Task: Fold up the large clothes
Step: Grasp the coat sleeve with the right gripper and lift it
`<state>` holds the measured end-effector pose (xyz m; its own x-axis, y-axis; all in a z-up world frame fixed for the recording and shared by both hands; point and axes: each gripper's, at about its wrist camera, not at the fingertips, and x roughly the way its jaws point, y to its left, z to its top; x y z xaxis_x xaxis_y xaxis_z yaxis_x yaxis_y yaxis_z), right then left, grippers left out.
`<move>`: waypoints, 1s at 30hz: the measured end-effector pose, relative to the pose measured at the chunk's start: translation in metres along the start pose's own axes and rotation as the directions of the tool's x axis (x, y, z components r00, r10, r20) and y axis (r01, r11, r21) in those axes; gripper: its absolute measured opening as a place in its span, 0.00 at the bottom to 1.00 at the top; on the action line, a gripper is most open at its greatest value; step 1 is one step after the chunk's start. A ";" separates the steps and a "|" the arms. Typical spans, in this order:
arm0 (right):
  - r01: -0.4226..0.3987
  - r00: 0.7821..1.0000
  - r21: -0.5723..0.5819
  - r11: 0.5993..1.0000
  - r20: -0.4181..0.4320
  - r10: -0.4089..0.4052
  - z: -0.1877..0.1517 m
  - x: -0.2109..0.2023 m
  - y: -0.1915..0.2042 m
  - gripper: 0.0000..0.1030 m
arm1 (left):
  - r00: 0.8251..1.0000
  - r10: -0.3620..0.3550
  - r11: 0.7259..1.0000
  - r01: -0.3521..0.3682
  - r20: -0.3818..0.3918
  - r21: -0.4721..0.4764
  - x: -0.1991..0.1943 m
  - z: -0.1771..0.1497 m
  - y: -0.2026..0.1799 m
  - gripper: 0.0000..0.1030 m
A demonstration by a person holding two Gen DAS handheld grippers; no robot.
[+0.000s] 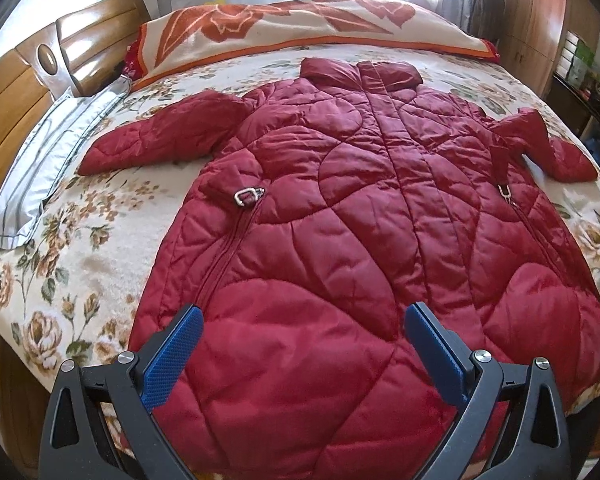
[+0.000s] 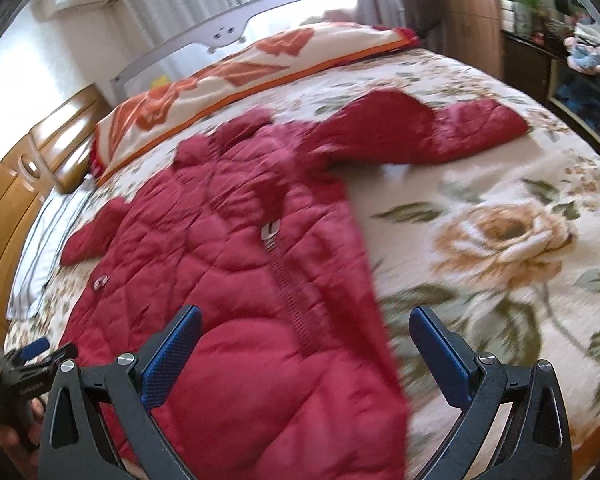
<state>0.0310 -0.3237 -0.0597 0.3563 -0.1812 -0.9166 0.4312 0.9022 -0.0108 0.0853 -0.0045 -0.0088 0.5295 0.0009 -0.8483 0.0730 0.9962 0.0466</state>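
A long red quilted coat [image 1: 340, 208] lies spread flat, front up, on a floral bedspread [image 1: 60, 280], collar at the far end and both sleeves out to the sides. My left gripper [image 1: 302, 320] is open and empty, hovering above the coat's hem. In the right wrist view the coat [image 2: 236, 264] fills the left half. My right gripper [image 2: 306, 320] is open and empty above the coat's right side edge near the hem. The left gripper [image 2: 32, 354] shows at the far left of that view.
A folded orange-and-cream blanket [image 1: 300, 24] lies along the far edge of the bed. A striped grey pillow [image 1: 48, 160] lies at the left by the wooden headboard [image 1: 16, 80]. A wooden wardrobe [image 1: 540, 20] and shelves stand at the right.
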 end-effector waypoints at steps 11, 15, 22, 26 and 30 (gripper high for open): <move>0.092 0.992 0.145 0.985 0.066 -0.103 0.067 0.036 -0.094 1.00 | 0.999 0.010 1.000 -0.010 -0.034 0.021 0.023 0.033 -0.017 0.99; 0.104 0.991 0.225 0.969 0.064 -0.121 0.095 0.065 -0.137 0.97 | 0.998 0.020 0.999 -0.018 -0.055 0.031 0.035 0.043 -0.020 0.99; 0.143 0.981 0.378 0.914 0.070 -0.183 0.137 0.115 -0.211 0.79 | 0.995 0.019 1.000 -0.017 -0.102 0.025 0.067 0.060 -0.028 0.99; 0.169 0.978 0.440 0.882 0.038 -0.207 0.153 0.145 -0.241 0.76 | 0.992 0.023 0.999 -0.018 -0.126 0.039 0.084 0.070 -0.036 0.99; 0.154 0.980 0.504 0.850 0.033 -0.197 0.160 0.166 -0.264 0.70 | 0.992 0.016 0.999 -0.011 -0.127 0.045 0.092 0.078 -0.042 0.99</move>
<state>0.1085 -0.6541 -0.1449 0.2909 -0.3684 -0.8830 0.8395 0.5410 0.0509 0.1967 -0.0526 -0.0473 0.4192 0.0280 -0.9075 0.1050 0.9913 0.0791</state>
